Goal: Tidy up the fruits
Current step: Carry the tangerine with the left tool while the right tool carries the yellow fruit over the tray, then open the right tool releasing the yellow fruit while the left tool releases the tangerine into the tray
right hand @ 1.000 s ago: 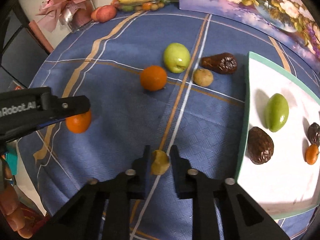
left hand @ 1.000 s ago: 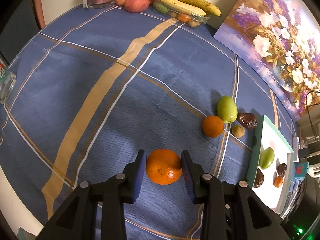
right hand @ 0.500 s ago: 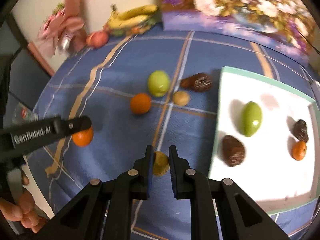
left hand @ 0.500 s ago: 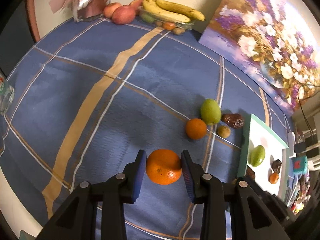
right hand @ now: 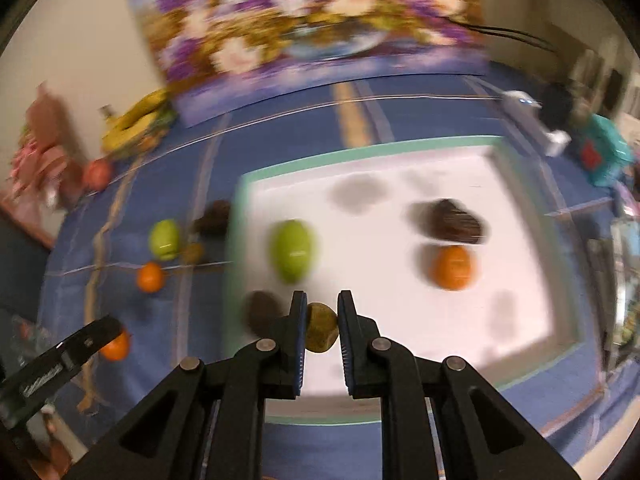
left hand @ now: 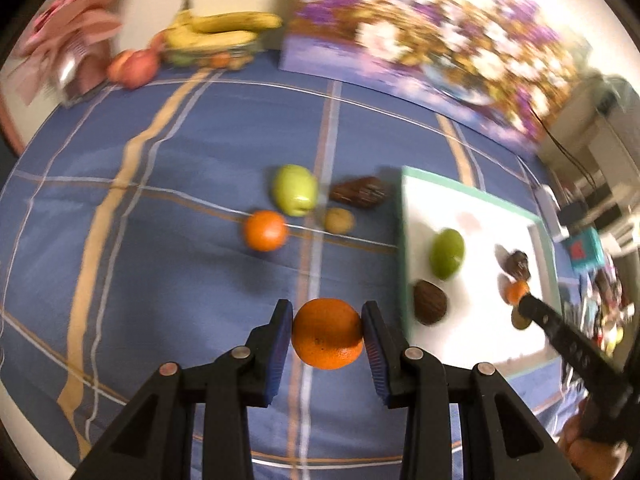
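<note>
My left gripper [left hand: 327, 334] is shut on a large orange [left hand: 327, 333], held above the blue cloth just left of the white tray [left hand: 482, 216]. My right gripper [right hand: 322, 326] is shut on a small brown-green fruit [right hand: 320, 327] over the near left part of the white tray [right hand: 372, 376]. On the tray lie a green fruit [right hand: 293, 250], a small orange [right hand: 453, 267] and two dark brown fruits [right hand: 454, 221]. On the cloth sit a green apple [left hand: 295, 195], an orange [left hand: 265, 235], a small brown fruit [left hand: 338, 220] and a dark brown fruit [left hand: 360, 197].
Bananas [left hand: 224, 30] over a clear box, red apples [left hand: 134, 66] and a pink bouquet [left hand: 72, 48] stand at the far left. A flower painting [left hand: 432, 36] leans against the wall. Cables and boxes [left hand: 584, 246] crowd the right beyond the tray.
Both grippers have moved right toward the tray, each carrying its fruit. The right gripper now hangs over the tray. Both views have rolled and blurred.
</note>
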The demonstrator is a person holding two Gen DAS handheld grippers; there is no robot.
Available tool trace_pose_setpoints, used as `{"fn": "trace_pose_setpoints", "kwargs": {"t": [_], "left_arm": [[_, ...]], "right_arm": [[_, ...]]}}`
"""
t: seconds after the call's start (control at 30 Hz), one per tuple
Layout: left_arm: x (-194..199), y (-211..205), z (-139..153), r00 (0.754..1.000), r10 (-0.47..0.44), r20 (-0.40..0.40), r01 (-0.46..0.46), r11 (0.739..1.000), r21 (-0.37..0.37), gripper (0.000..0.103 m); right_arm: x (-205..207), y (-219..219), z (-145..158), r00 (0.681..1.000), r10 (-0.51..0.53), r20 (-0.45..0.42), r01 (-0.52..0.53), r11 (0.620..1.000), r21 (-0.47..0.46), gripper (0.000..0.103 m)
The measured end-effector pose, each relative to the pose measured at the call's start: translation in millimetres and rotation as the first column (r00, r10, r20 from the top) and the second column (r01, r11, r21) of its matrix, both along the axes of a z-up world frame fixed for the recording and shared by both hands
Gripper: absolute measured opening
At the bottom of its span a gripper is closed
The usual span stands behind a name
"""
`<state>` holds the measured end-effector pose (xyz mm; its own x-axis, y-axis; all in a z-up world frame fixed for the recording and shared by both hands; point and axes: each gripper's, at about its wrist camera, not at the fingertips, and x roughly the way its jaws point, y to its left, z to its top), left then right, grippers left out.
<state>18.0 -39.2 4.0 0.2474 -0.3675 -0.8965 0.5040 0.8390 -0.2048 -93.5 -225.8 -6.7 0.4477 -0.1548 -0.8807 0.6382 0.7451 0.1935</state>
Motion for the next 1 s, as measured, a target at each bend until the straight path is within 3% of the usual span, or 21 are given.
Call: {"fn": "trace_pose_setpoints", "kwargs": {"t": [0.17, 0.47, 1.0], "left_arm": [[-28, -34, -2, 0.993, -0.114, 0.011, 0.114, 0.993, 0.016, 0.038], [-70, -78, -7, 0.960, -0.280, 0.026, 0.279, 0.960, 0.033, 0.038], [-78, -93, -30, 0.946, -0.325, -0.010, 0.325, 0.942, 0.081, 0.038]], "right_arm": [[-22, -28, -1, 0.995, -0.093, -0.022, 0.092, 0.996, -0.003, 0.016], [-58, -56, 2, 0.984, -0.179, -0.028, 0.179, 0.984, 0.001, 0.016], [-64, -60, -4, 0.983, -0.176, -0.059, 0.176, 0.984, 0.005, 0.016]]}}
